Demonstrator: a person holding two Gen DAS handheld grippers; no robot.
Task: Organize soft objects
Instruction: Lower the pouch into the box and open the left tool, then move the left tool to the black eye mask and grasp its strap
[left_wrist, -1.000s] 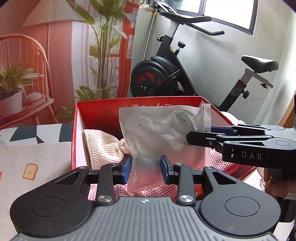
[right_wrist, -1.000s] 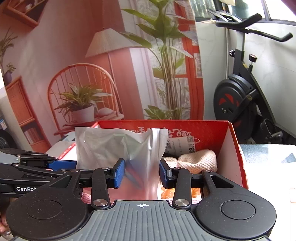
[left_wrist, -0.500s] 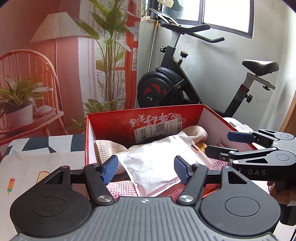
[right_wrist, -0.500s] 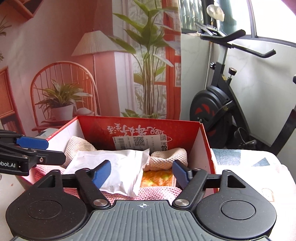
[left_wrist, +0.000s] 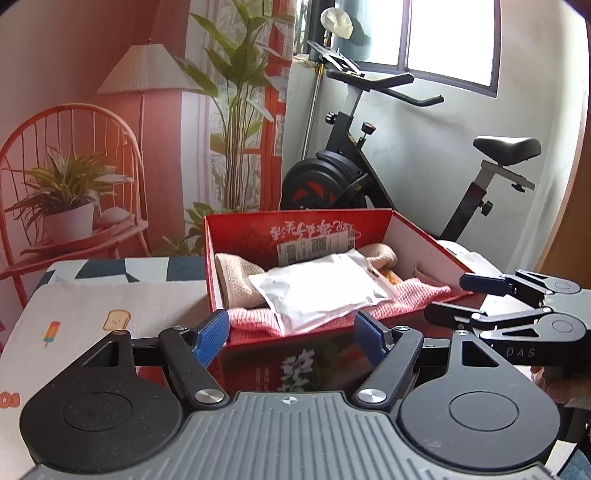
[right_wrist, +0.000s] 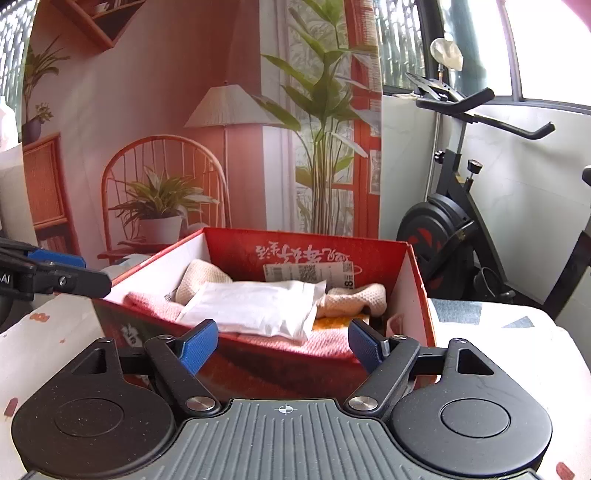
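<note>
A white plastic bag (left_wrist: 317, 295) (right_wrist: 251, 308) lies flat in the red cardboard box (left_wrist: 295, 225) (right_wrist: 306, 251), on top of a pink knit towel (left_wrist: 251, 321) (right_wrist: 325, 343) and beige knit cloths (left_wrist: 236, 277) (right_wrist: 354, 295). An orange item (right_wrist: 336, 323) peeks out beneath them. My left gripper (left_wrist: 291, 325) hovers at the box's near edge, its jaws opening with nothing between them. My right gripper (right_wrist: 282, 332) is open and empty at the opposite near corner. Each gripper shows in the other's view: right gripper (left_wrist: 448, 299), left gripper (right_wrist: 94, 275).
The box sits on a table with a printed cloth (left_wrist: 92, 306) (right_wrist: 498, 332). An exercise bike (left_wrist: 351, 177) (right_wrist: 454, 229) stands behind the table. A backdrop showing a chair, a lamp and plants hangs behind the box.
Both grippers let go of the white bag, which dropped flat into the box. Both then drew back from the box with jaws spread wide.
</note>
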